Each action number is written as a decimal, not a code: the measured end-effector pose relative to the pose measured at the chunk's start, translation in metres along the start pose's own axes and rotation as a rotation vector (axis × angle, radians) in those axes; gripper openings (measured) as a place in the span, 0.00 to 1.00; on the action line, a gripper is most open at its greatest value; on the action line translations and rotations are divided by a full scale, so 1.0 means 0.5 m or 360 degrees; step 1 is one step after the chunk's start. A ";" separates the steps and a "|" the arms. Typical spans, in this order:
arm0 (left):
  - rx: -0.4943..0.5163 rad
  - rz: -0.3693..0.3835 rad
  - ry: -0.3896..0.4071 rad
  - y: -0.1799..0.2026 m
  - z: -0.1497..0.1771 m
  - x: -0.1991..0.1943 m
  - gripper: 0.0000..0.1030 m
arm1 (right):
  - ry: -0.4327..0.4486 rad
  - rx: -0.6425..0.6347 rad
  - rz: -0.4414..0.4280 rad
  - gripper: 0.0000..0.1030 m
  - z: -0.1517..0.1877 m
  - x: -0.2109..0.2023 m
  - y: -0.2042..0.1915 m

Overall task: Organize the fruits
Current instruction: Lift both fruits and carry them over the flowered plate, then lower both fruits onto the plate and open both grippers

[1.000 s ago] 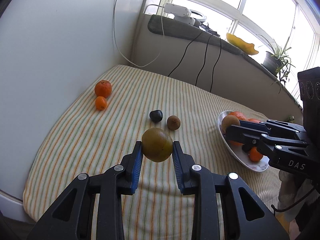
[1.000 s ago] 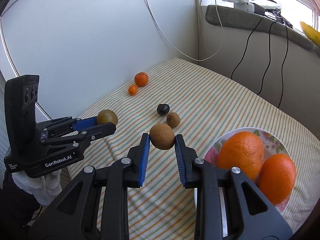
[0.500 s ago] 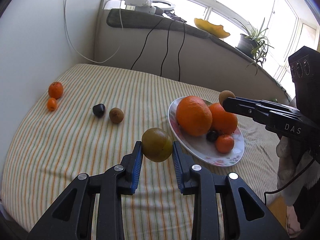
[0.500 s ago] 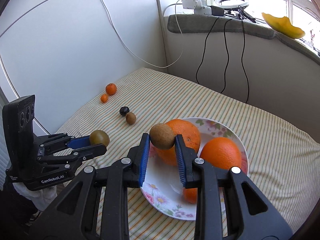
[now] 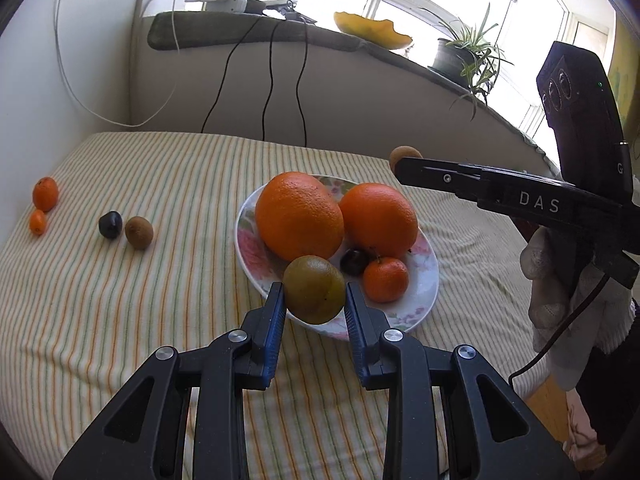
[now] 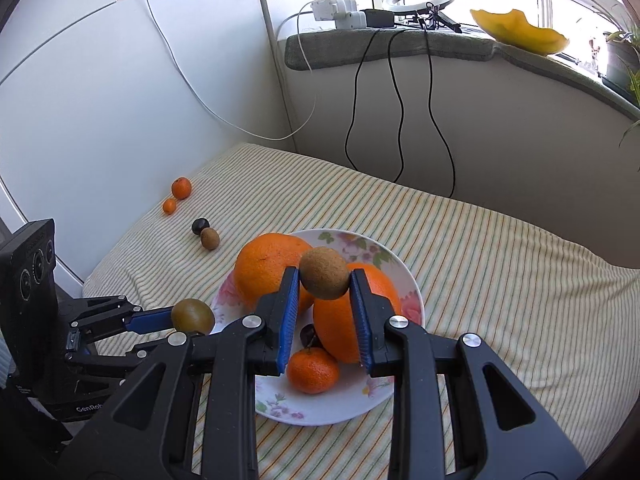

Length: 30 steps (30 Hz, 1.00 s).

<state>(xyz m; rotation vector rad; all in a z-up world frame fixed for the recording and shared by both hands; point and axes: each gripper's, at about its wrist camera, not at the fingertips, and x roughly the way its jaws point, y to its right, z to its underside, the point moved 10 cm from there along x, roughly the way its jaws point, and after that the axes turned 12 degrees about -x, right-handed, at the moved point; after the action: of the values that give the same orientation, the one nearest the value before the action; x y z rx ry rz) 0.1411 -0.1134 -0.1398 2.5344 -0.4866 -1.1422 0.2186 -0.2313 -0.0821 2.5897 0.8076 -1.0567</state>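
Both hand-held grippers have swung from the striped worktop over the plate. Left hand-held gripper grips a green-brown fruit; right hand-held gripper grips a kiwi. Lower each gently into bare rim space, clear of the 2 big oranges.

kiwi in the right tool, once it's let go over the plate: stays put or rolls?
Likely rolls: the kiwi is rounded, pinched only at its sides by the right tool. The plate is crowded; landing on the big oranges it would probably slide off. The fuzzy skin may damp that slightly.
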 end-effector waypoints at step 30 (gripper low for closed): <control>0.0040 0.0036 -0.0098 0.049 0.005 0.060 0.32 | -0.0114 -0.0099 0.0040 0.35 -0.027 0.120 0.019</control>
<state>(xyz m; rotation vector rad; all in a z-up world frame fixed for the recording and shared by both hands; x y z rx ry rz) 0.1535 -0.1486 -0.1508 2.5148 -0.5468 -1.2167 0.2669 -0.2098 -0.1145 2.4891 0.7763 -1.0932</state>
